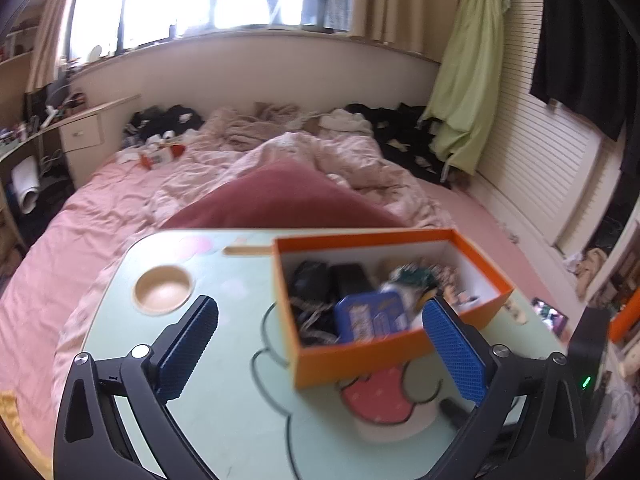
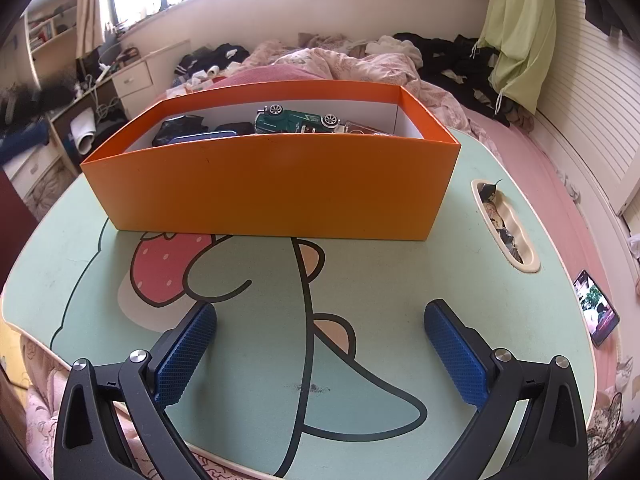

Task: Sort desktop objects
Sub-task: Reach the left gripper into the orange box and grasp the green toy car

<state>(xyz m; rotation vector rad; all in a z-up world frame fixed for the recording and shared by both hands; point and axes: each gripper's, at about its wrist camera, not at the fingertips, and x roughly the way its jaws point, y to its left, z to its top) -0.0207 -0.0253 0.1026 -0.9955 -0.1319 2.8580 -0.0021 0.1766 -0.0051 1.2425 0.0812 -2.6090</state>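
An orange box (image 2: 272, 188) stands on the pale green lap table (image 2: 380, 280). Inside lie a green toy car (image 2: 298, 119), a blue tin (image 1: 370, 316), dark items and cords. In the left wrist view the orange box (image 1: 360, 354) sits ahead and right, blurred. My left gripper (image 1: 320, 312) is open above the table, its right finger (image 1: 454, 350) overlapping the box's near corner, nothing between the pads. My right gripper (image 2: 320, 316) is open over the cartoon print in front of the box, holding nothing.
The table has a round cup recess (image 1: 163, 289) at its left and a long slot (image 2: 505, 226) with small items at its right. It rests on a pink bed (image 1: 80, 216) with crumpled bedding. A phone (image 2: 596, 312) lies beside the table at the right.
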